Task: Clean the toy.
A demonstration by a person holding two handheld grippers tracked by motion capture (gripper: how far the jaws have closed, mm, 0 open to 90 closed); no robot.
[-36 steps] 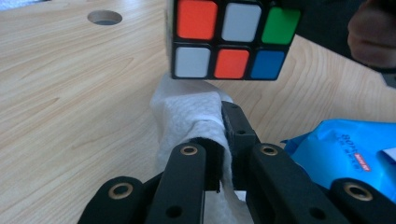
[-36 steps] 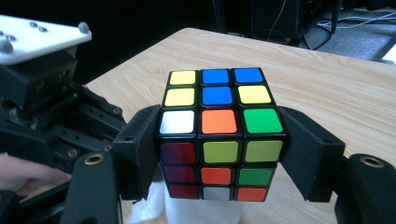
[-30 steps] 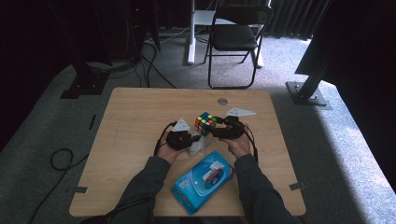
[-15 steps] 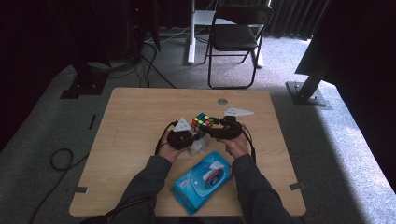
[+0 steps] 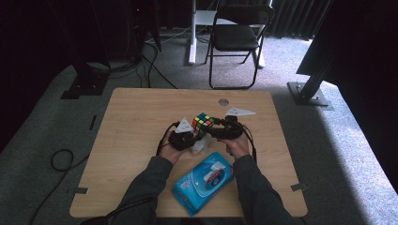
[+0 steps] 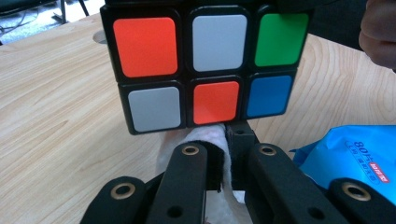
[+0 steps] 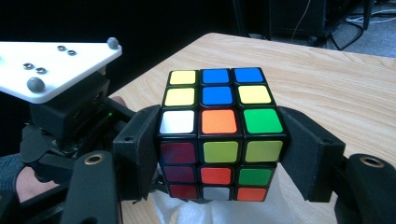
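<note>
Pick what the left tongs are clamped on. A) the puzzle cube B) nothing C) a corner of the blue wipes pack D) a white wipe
D: in the left gripper view the left tongs are shut on a white wipe just under the puzzle cube, which the right tongs grip by its sides.

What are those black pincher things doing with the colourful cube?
A person sits at a wooden table with a gripper in each hand. The right gripper is clamped on a scrambled puzzle cube, holding it up off the table. The left gripper is shut on a white wipe and has it pressed against the bottom edge of the cube, so it looks like the cube is being cleaned. A blue pack of wipes lies on the table close to the person.
</note>
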